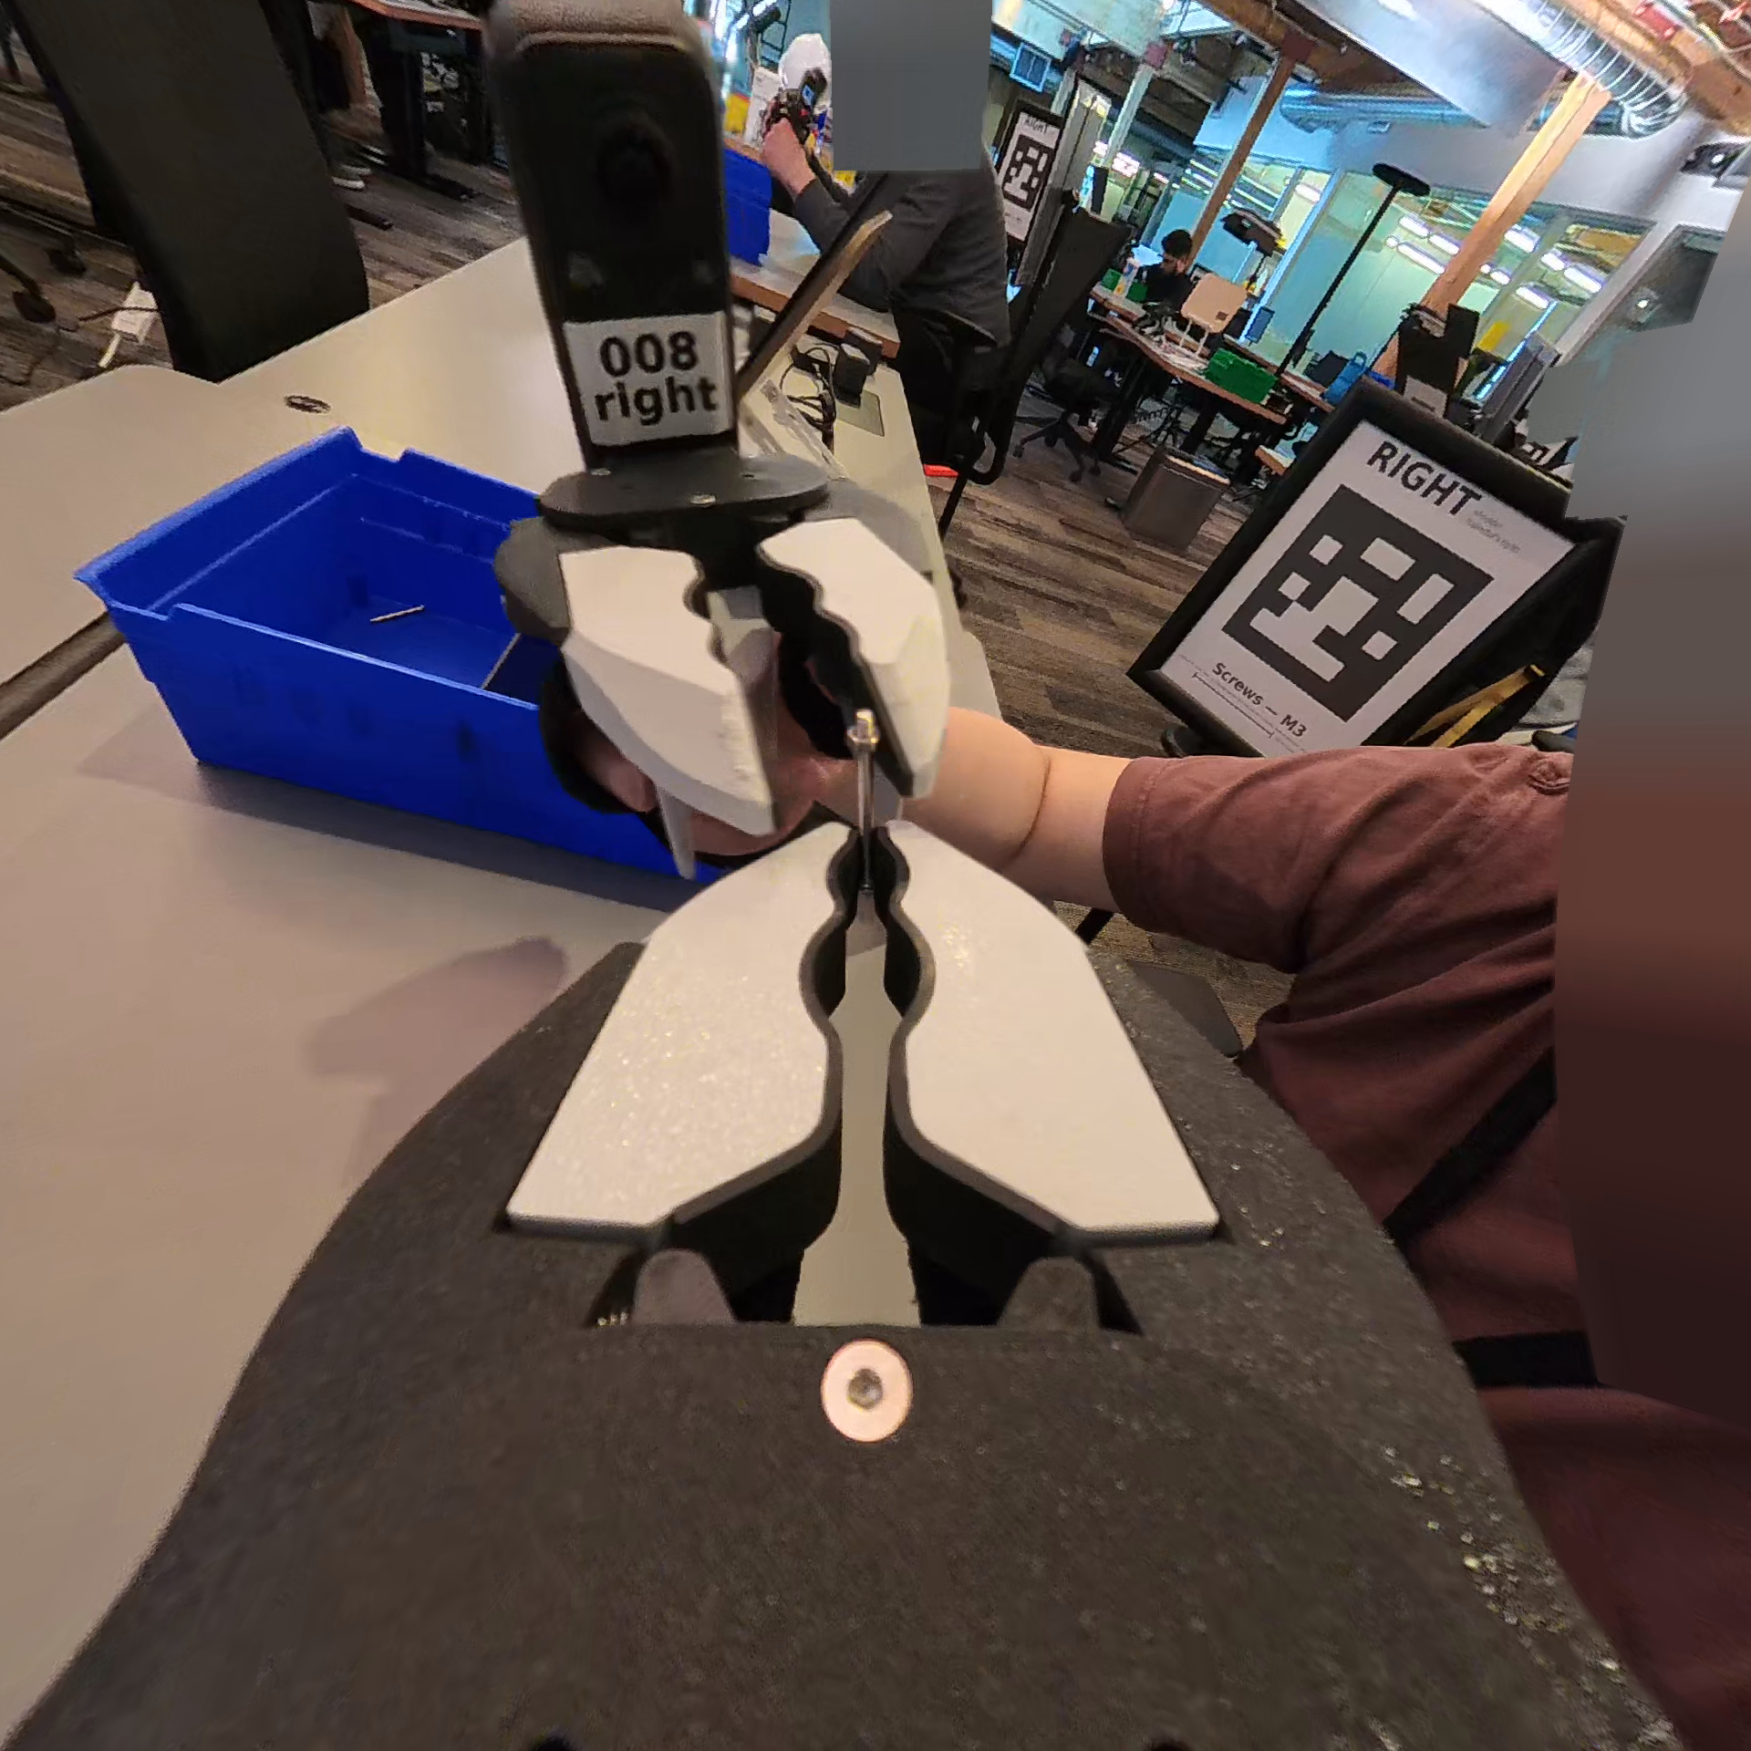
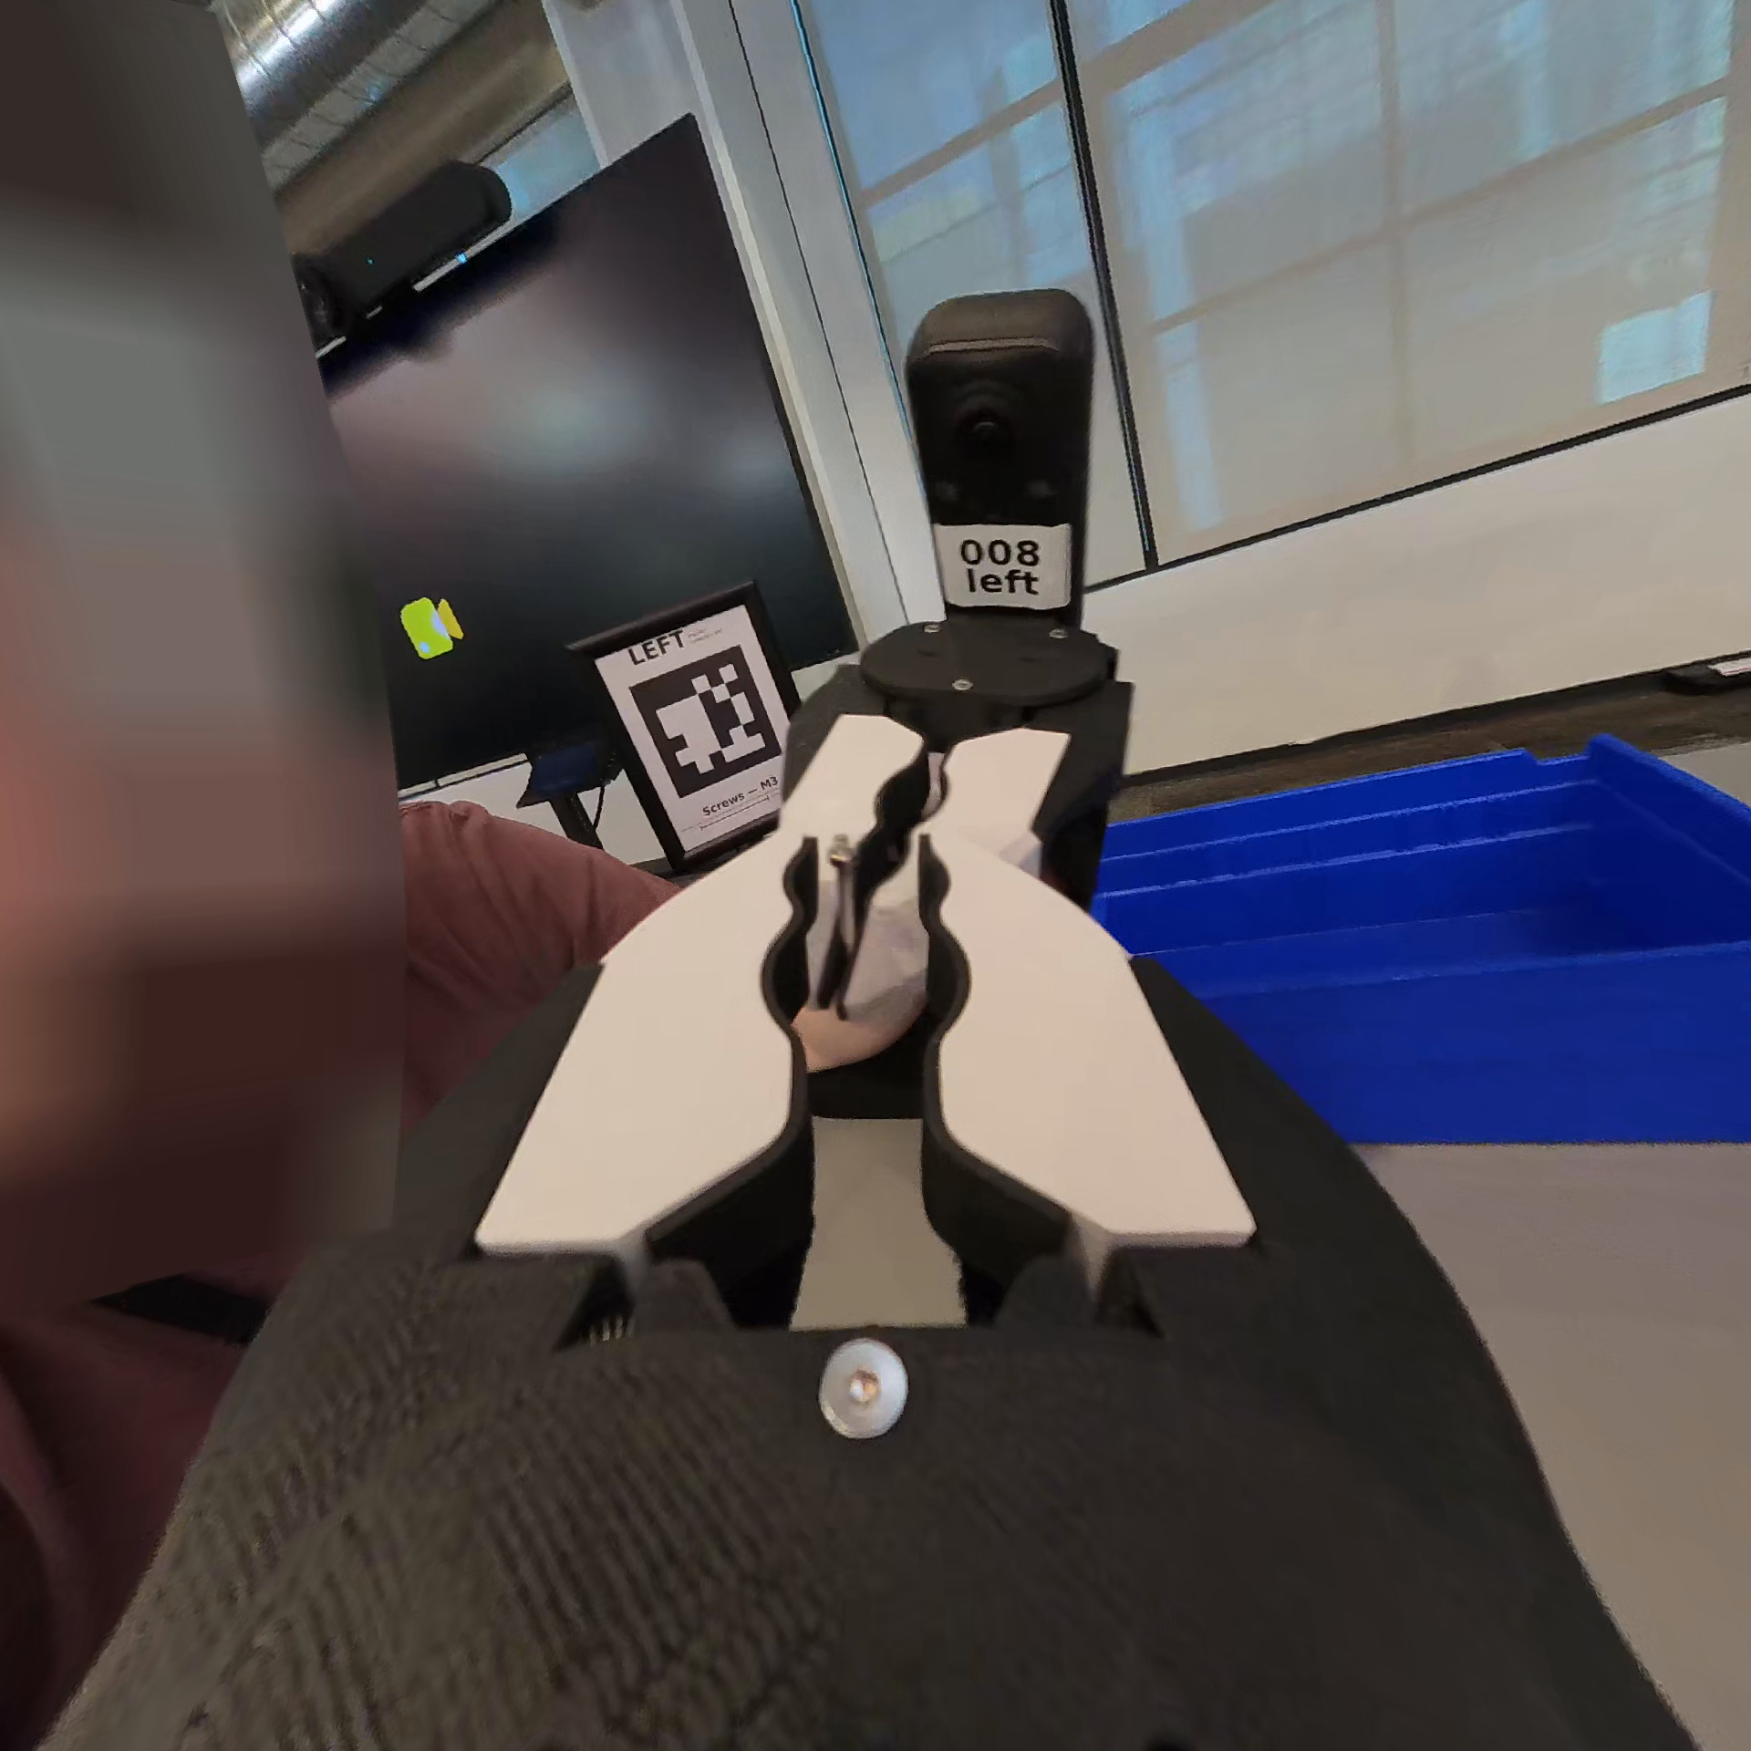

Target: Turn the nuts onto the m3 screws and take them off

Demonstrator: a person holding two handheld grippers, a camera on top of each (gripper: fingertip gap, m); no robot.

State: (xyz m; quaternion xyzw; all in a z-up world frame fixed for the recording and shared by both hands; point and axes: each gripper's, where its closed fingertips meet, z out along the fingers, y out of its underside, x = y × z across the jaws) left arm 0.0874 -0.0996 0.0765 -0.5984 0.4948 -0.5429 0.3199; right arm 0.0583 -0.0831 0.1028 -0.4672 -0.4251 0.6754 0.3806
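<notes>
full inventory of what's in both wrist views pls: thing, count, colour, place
screw: 1, silver, upright, lower end pinched in the left gripper's tips, a nut-like head at its top
loose screw: 1, brassy, on the bin floor
bin: 1, blue, on the table beyond the grippers
table: 1, grey, under everything
framed marker sign: 2, black and white, one on each side off the table
screen: 1, black, large, behind the left-side sign
left gripper: 1, white fingers on black body, closed on the screw
right gripper: 1, same build, jaws apart, tips by the screw top
forearm: 1, maroon sleeve, behind the right gripper
</notes>
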